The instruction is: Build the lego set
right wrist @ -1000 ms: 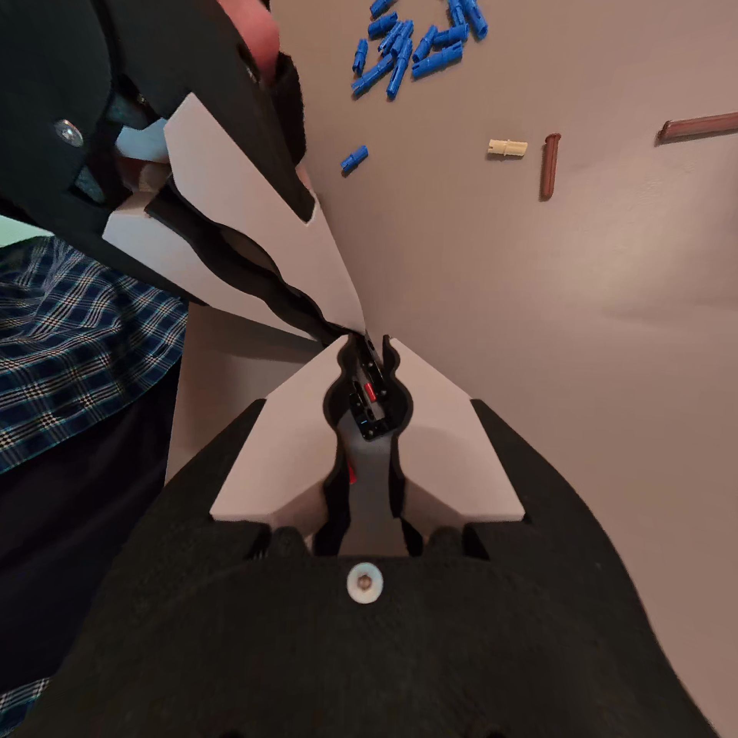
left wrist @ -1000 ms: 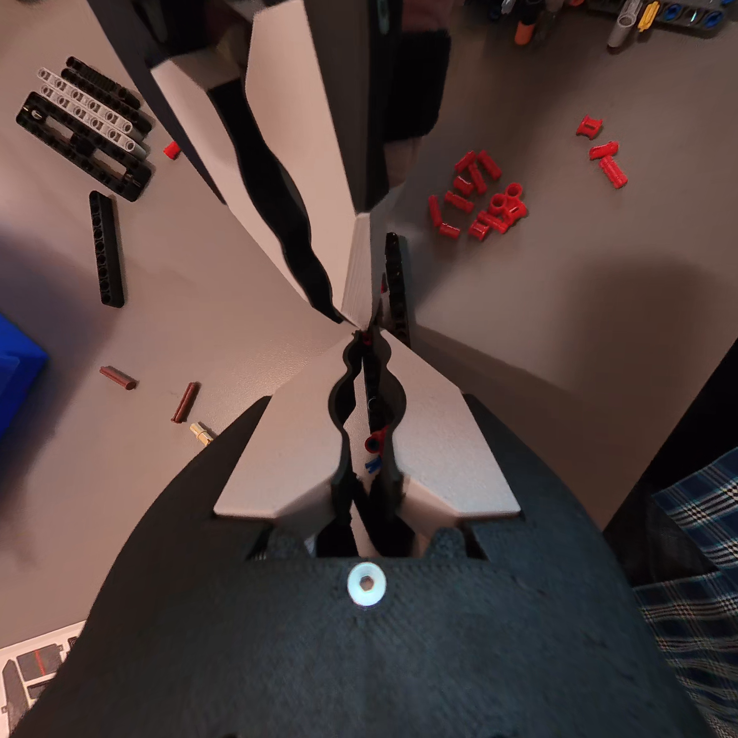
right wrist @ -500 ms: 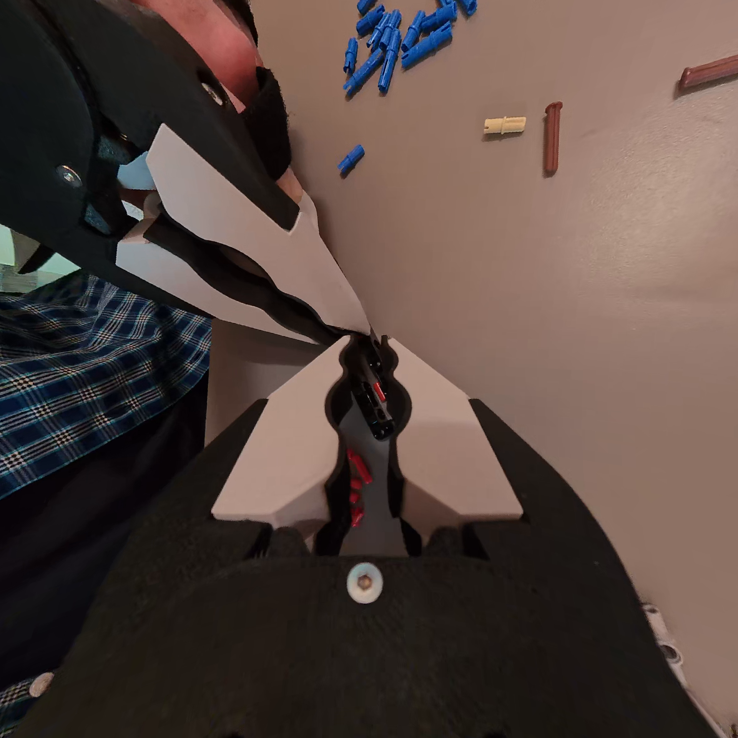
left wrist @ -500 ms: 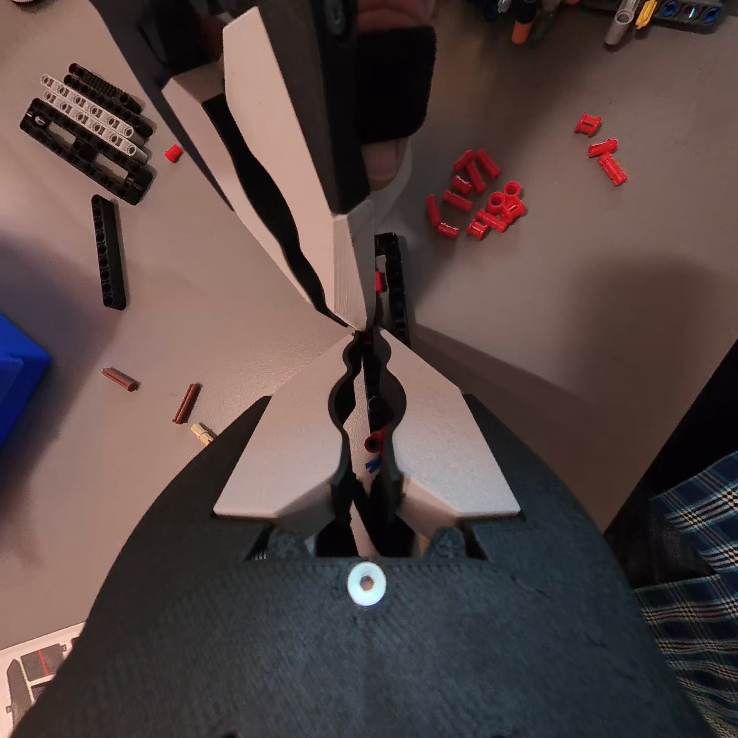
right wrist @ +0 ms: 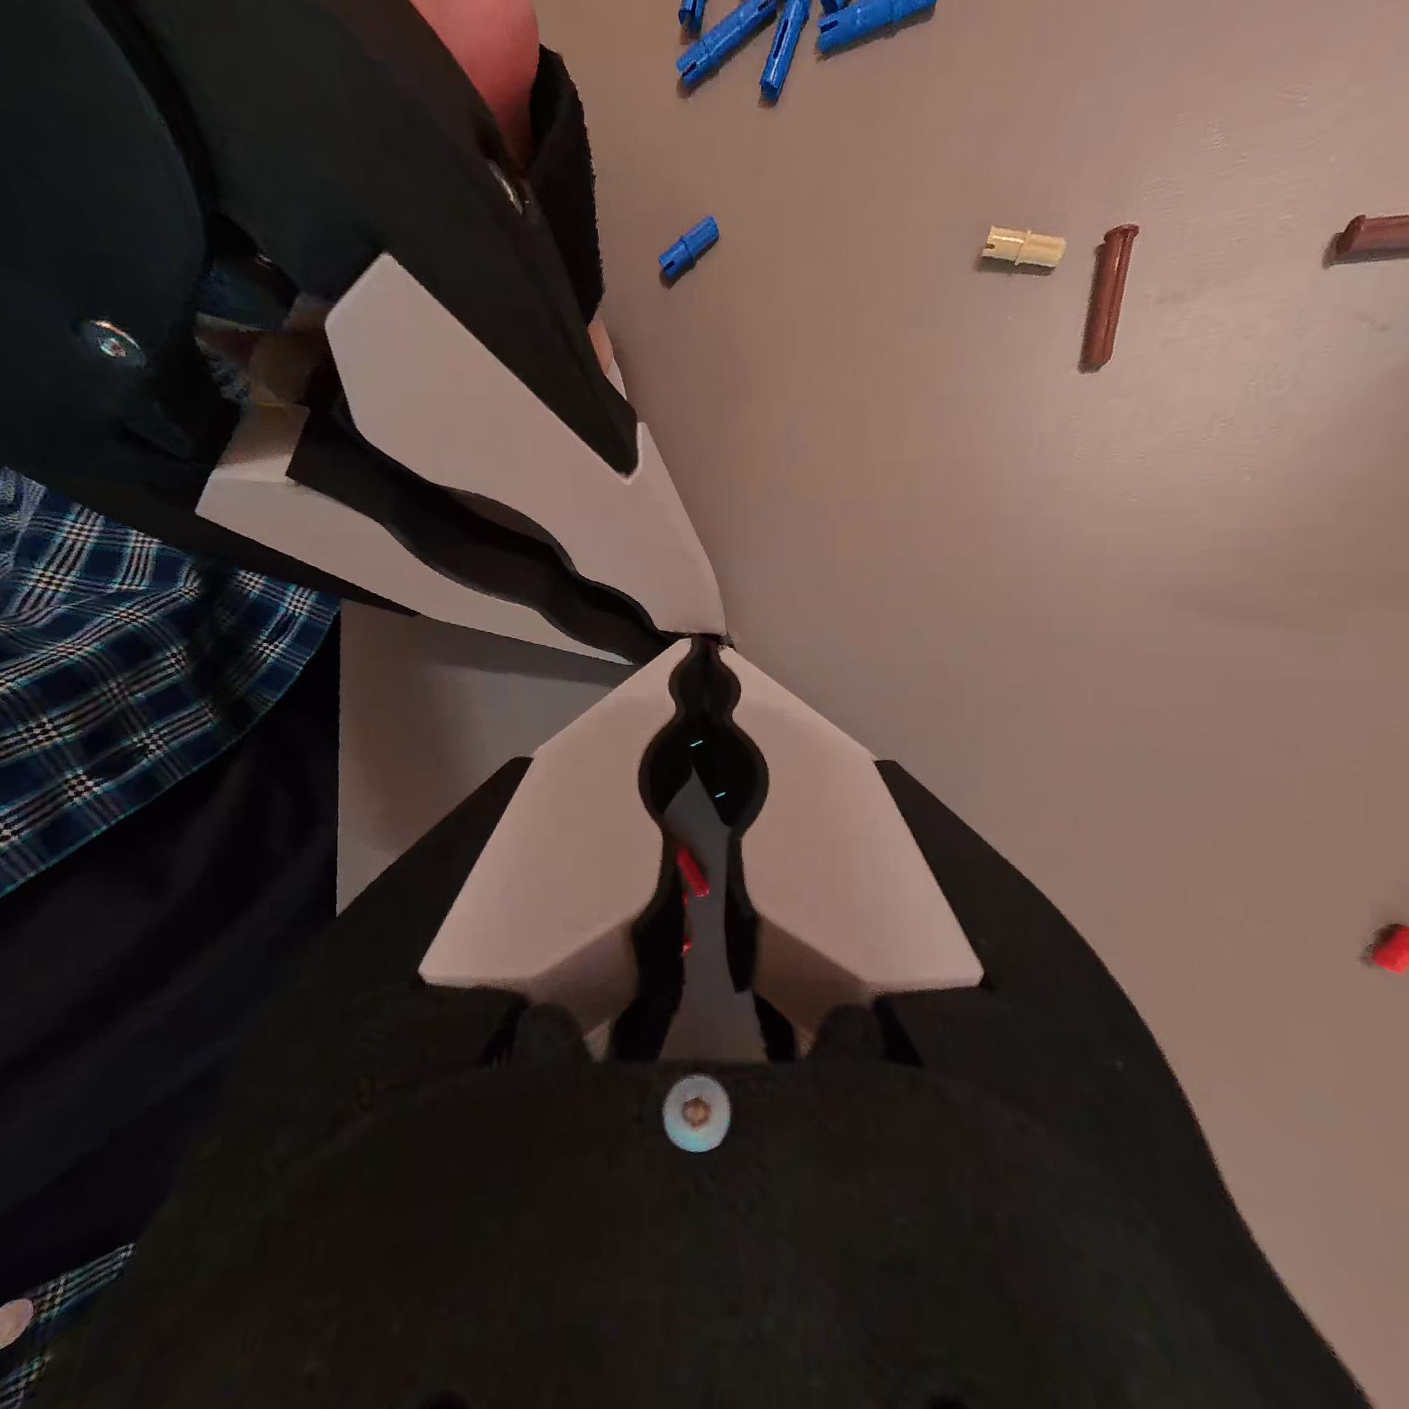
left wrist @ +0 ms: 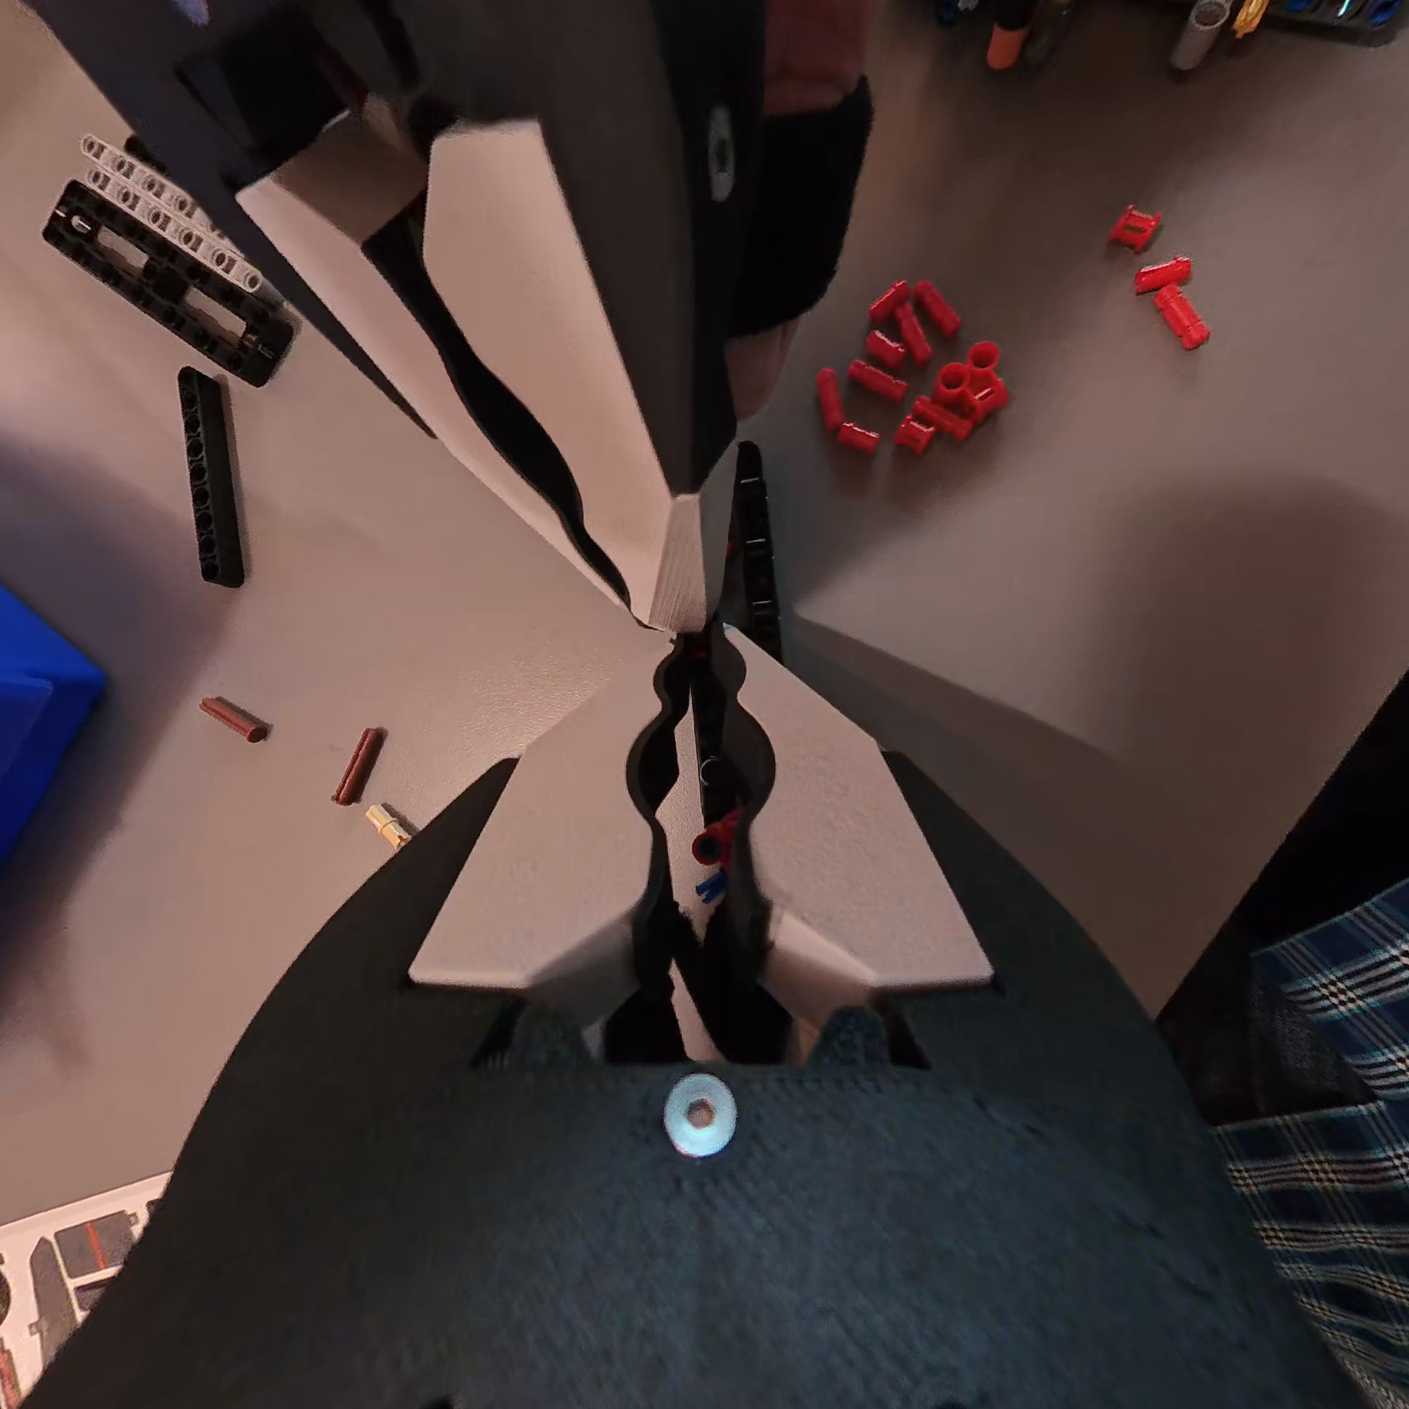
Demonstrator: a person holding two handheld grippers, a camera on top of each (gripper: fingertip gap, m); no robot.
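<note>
Grey table (left wrist: 1067, 610) first: no legible writing. Left hand-held gripper (left wrist: 698, 648) clamps a black lego beam (left wrist: 755, 534), poking toward twelve o'clock. Right hand-held gripper (right wrist: 705, 648) meets it, clenched; contents unclear. Only the left view shows red pins (left wrist: 907, 366) at one o'clock; blue pins (right wrist: 770, 38) appear only opposite.

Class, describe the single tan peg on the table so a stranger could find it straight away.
Start at the blue bin at the left edge of the grey table in the left wrist view. Moving right, pass two brown axle rods, lying apart. The tan connector peg lies just beyond the nearer rod, beside the tongs' black body; it is the only pale, short, stubby piece there.
</note>
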